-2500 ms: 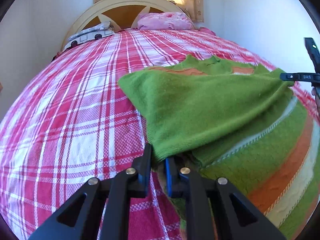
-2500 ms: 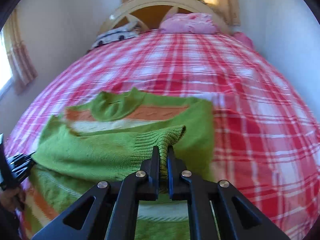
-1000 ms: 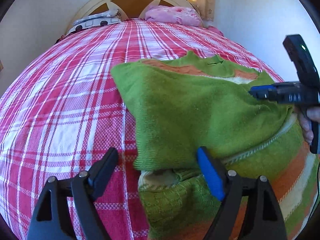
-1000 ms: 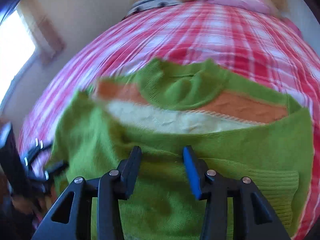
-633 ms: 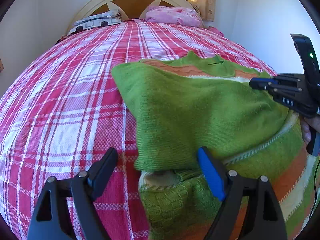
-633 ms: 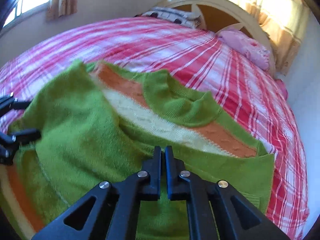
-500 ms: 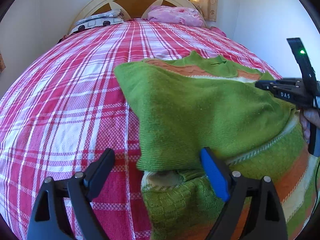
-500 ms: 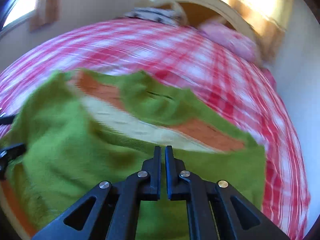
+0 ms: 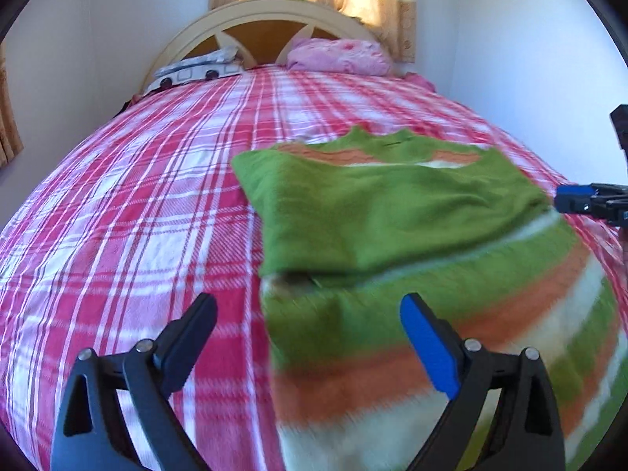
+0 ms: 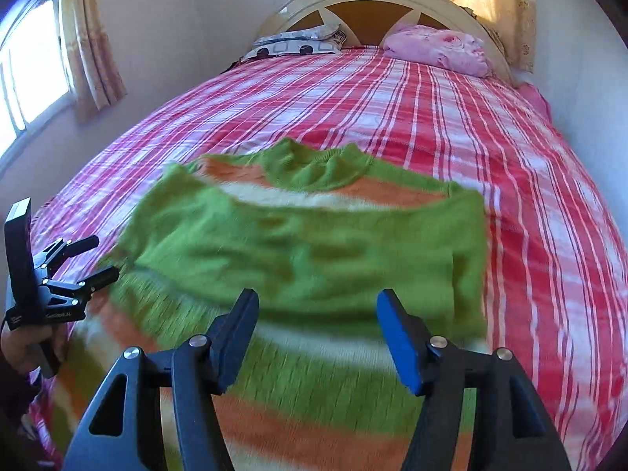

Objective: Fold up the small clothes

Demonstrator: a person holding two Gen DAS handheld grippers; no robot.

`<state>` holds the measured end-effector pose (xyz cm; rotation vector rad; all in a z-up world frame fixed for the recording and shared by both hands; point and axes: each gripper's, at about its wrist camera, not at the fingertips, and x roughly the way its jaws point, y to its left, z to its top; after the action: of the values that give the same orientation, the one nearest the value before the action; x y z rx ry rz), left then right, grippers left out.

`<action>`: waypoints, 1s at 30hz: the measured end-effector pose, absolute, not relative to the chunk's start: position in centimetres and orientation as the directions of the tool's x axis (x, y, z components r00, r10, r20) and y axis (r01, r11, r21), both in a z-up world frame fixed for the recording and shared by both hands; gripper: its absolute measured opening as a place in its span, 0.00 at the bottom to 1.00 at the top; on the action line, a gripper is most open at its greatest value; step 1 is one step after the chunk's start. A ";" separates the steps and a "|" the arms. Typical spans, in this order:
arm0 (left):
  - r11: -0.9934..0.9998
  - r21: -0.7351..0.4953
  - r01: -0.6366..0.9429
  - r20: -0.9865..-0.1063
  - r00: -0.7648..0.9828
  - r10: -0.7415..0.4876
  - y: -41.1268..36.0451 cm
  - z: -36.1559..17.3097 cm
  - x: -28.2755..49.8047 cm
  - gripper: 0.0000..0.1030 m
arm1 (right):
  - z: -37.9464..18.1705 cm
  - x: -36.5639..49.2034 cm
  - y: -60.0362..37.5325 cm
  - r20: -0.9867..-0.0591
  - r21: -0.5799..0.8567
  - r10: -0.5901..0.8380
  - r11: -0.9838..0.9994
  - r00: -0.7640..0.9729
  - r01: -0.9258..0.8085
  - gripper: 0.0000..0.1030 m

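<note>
- The left gripper (image 9: 308,337) is standing with jaws wide apart at the bottom of its frame, gripping nothing.
- The right gripper (image 10: 318,331) is likewise spread and is holding nothing.
- The sweater (image 10: 314,251) is lying in the frame's centre on the bed (image 10: 392,98), sleeves laid across the chest.
- Judging so, the sleeves are done; folding the body is remaining.

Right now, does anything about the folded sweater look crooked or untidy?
Slightly. On the striped green sweater, the sleeves folded across the chest lie tilted, not square to the stripes. Nothing looks damaged. Both the left gripper and the right gripper are open.
</note>
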<state>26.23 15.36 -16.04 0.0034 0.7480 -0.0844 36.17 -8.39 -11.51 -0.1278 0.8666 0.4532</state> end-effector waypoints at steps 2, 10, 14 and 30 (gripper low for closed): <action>0.995 -0.026 0.098 -0.676 0.732 -0.090 14.8 -15.5 24.8 0.94 | -12.0 34.2 -9.2 -0.765 0.092 0.337 0.900 0.549 -0.425 0.62; 0.991 -0.035 0.128 -0.678 0.726 -0.118 13.6 -15.0 18.6 0.94 | -14.5 27.3 -11.6 -0.790 0.132 0.339 0.908 0.511 -0.398 0.62; 0.992 -0.028 0.121 -0.692 0.714 -0.106 13.3 -15.5 16.8 0.94 | -15.2 24.6 -12.5 -0.796 0.132 0.330 0.913 0.508 -0.386 0.62; 0.989 -0.050 0.136 -0.723 0.678 -0.130 12.4 -16.4 11.6 0.94 | -16.7 17.9 -14.2 -0.786 0.158 0.326 0.927 0.525 -0.340 0.64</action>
<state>11.60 12.36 -16.38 0.0087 0.8116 -0.1495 17.90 -14.24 -16.70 -0.0156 0.9375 0.3984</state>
